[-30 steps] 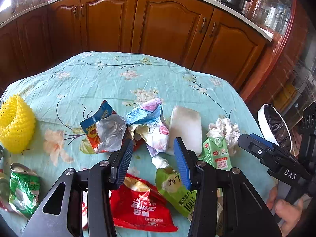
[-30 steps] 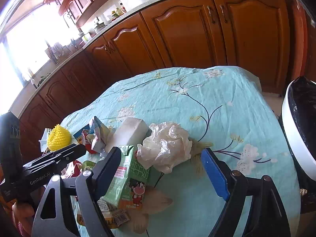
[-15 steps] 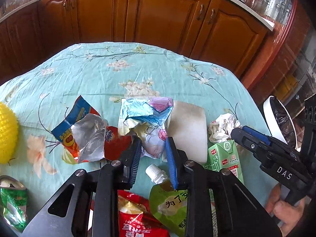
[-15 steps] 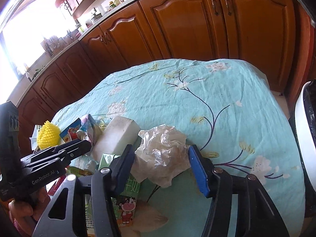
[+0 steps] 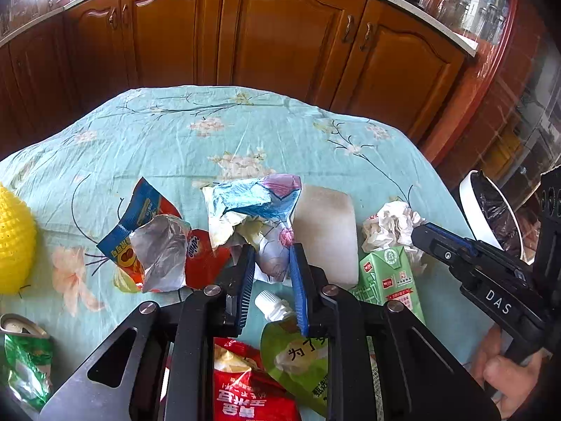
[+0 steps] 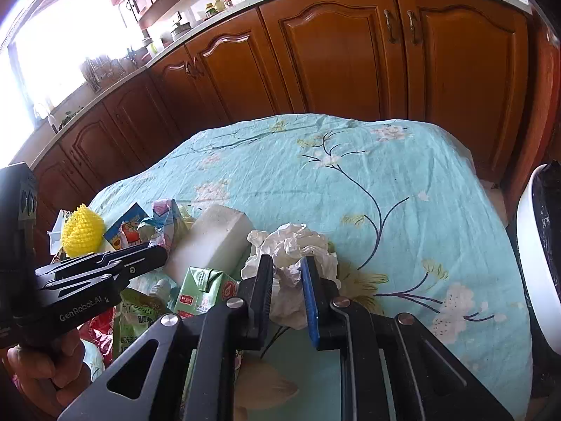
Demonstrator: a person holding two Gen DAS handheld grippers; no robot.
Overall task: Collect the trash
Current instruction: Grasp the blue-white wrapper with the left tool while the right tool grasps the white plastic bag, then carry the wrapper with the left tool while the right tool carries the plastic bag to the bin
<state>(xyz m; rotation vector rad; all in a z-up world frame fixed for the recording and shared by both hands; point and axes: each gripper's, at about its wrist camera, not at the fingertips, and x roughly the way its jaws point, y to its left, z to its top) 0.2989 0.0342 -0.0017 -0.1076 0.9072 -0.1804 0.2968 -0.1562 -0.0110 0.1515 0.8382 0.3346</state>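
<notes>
Trash lies on a teal flowered tablecloth [image 5: 175, 147]. My left gripper [image 5: 271, 256] is closing, its jaws pinching the lower end of a crumpled blue-and-pink wrapper [image 5: 252, 200]. My right gripper [image 6: 287, 263] is closing too, with its jaws squeezing a crumpled white tissue [image 6: 294, 242]. That tissue [image 5: 389, 224] also shows in the left wrist view, with the right gripper's fingers over it. A white foam block [image 5: 326, 231], a green milk carton [image 5: 389, 277] and a green spout pouch [image 5: 298, 351] lie between the two grippers.
A white bin with a black liner [image 6: 540, 266] stands off the table's right edge. A blue-orange snack bag [image 5: 150, 238], a red packet [image 5: 245, 386], a yellow foam net [image 5: 14, 245] and a green wrapper [image 5: 24, 361] lie at left. Wooden cabinets [image 5: 280, 35] stand behind.
Both grippers' jaws have narrowed from wide apart until they pinch: the left on the blue-and-pink wrapper, the right on the white tissue. Neither hand has shifted much.
</notes>
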